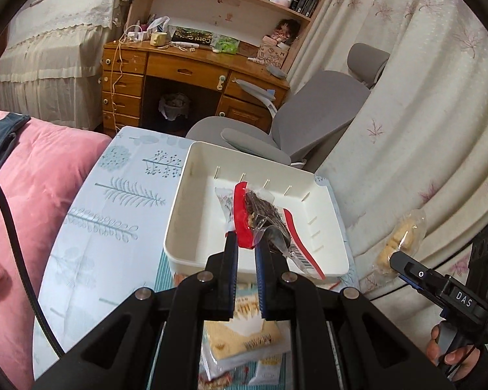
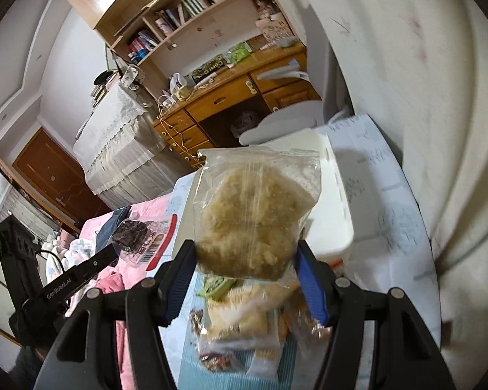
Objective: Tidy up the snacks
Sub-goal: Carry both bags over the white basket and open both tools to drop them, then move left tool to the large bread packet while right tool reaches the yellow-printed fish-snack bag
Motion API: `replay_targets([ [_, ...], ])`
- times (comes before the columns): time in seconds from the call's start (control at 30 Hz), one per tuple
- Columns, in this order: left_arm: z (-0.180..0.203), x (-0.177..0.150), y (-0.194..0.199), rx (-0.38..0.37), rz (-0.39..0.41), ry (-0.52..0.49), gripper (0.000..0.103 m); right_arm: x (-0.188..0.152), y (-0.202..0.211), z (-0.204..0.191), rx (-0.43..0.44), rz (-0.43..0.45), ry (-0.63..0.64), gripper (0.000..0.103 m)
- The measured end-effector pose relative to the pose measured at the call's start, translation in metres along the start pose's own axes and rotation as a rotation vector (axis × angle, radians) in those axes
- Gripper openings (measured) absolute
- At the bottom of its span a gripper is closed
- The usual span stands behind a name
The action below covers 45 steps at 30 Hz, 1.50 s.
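My left gripper (image 1: 246,243) is shut on a dark snack in a clear packet with red edges (image 1: 263,217) and holds it over the white bin (image 1: 192,175), which holds one white packet (image 1: 224,201). My right gripper (image 2: 244,260) is shut on a clear bag of pale cookies (image 2: 253,217), raised above the table to the right of the bin (image 2: 335,214). That bag (image 1: 400,243) and the right gripper also show at the right of the left wrist view. A pile of snack packets (image 2: 240,328) lies on the table below both grippers.
The table has a pale blue leaf-print cloth (image 1: 114,211). A pink quilt (image 1: 32,195) lies to the left, a curtain (image 1: 423,113) hangs to the right. A grey chair (image 1: 292,120) and a wooden desk (image 1: 185,71) stand behind the table.
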<state>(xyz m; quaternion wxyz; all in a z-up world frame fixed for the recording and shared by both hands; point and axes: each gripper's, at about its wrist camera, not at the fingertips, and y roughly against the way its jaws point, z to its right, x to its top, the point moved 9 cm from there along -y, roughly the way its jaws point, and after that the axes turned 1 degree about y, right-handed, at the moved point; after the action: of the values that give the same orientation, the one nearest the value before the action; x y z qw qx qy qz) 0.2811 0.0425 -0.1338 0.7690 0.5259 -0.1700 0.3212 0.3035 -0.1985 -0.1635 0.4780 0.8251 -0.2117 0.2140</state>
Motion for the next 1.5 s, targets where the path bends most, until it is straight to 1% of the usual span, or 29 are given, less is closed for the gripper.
replay_targets([
  [0.13, -0.007, 0.006, -0.021, 0.000, -0.032, -0.007, 0.008, 0.011, -0.015, -0.005, -0.003, 0.009, 0.023, 0.062],
  [0.23, -0.010, 0.008, -0.036, -0.015, -0.057, 0.003, 0.009, 0.019, -0.027, -0.005, -0.010, 0.014, 0.028, 0.062],
  [0.27, -0.011, 0.008, -0.040, -0.011, -0.064, 0.008, 0.012, 0.020, -0.033, -0.004, -0.016, 0.004, 0.023, 0.062],
  [0.33, -0.012, 0.007, -0.047, -0.006, -0.087, 0.008, 0.018, 0.021, -0.041, 0.001, -0.027, -0.017, 0.013, 0.071],
  [0.37, -0.012, 0.006, -0.049, -0.004, -0.095, 0.006, 0.019, 0.023, -0.044, 0.003, -0.036, -0.021, 0.008, 0.078],
  [0.4, -0.012, 0.005, -0.051, -0.004, -0.103, 0.004, 0.021, 0.023, -0.046, 0.003, -0.039, -0.021, 0.008, 0.083],
  [0.47, -0.012, 0.003, -0.054, -0.007, -0.117, 0.008, 0.025, 0.023, -0.048, 0.004, -0.046, -0.024, 0.013, 0.087],
  [0.5, -0.012, 0.002, -0.054, -0.007, -0.121, 0.011, 0.026, 0.022, -0.049, 0.004, -0.045, -0.029, 0.014, 0.087],
  [0.57, -0.013, 0.000, -0.053, -0.002, -0.127, 0.011, 0.032, 0.021, -0.050, 0.003, -0.044, -0.040, 0.012, 0.087],
  [0.6, -0.013, -0.001, -0.053, 0.001, -0.131, 0.012, 0.033, 0.019, -0.050, 0.003, -0.046, -0.043, 0.011, 0.087],
  [0.73, -0.010, -0.007, -0.050, 0.001, -0.148, 0.019, 0.045, 0.013, -0.047, 0.006, -0.051, -0.055, 0.010, 0.087],
  [0.77, -0.009, -0.010, -0.048, 0.001, -0.151, 0.020, 0.046, 0.011, -0.045, 0.006, -0.051, -0.057, 0.011, 0.087],
  [0.93, -0.001, -0.022, -0.037, -0.015, -0.168, 0.021, 0.047, 0.002, -0.031, 0.005, -0.046, -0.052, 0.018, 0.087],
  [1.0, 0.003, -0.030, -0.031, -0.018, -0.174, 0.022, 0.050, -0.002, -0.025, 0.005, -0.048, -0.050, 0.021, 0.087],
  [1.07, 0.007, -0.038, -0.027, -0.013, -0.179, 0.017, 0.056, -0.007, -0.019, 0.005, -0.050, -0.049, 0.023, 0.087],
  [1.33, 0.022, -0.084, -0.005, -0.002, -0.211, -0.006, 0.057, -0.035, 0.010, 0.013, -0.068, -0.049, 0.030, 0.087],
  [1.4, 0.025, -0.096, 0.001, 0.003, -0.217, -0.010, 0.059, -0.043, 0.017, 0.014, -0.072, -0.050, 0.030, 0.087],
  [1.47, 0.028, -0.108, 0.007, 0.009, -0.223, -0.013, 0.065, -0.053, 0.024, 0.018, -0.073, -0.055, 0.031, 0.087],
  [1.5, 0.029, -0.115, 0.010, 0.011, -0.225, -0.012, 0.065, -0.057, 0.027, 0.018, -0.073, -0.058, 0.032, 0.087],
])
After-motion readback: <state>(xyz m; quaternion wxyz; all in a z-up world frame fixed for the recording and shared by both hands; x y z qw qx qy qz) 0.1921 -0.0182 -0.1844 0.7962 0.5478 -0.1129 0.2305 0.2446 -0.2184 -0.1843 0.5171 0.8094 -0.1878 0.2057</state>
